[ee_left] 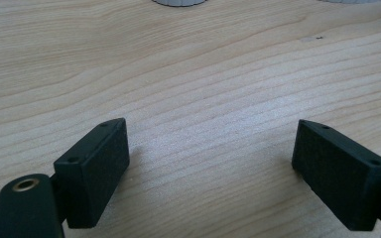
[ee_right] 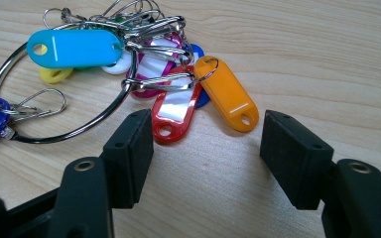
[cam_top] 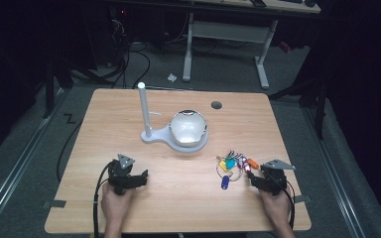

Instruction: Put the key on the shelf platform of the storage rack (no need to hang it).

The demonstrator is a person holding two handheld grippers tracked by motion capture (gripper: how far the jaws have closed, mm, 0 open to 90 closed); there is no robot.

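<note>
Both grippers released, nothing held
Right gripper (ee_right: 206, 144) fingers wide, just short of key-tag bunch (ee_right: 129, 59); left gripper (ee_left: 211, 158) wide over bare desk (ee_left: 203, 74).

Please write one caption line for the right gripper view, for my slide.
Open right tongs face a bunch of coloured key tags on a metal ring, lying on the wooden table.

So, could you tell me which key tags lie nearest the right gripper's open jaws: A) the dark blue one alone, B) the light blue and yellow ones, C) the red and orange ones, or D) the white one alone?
C: in the right gripper view the red tag and the orange tag lie just ahead of the right gripper, whose jaws stand open and touch neither.
</note>
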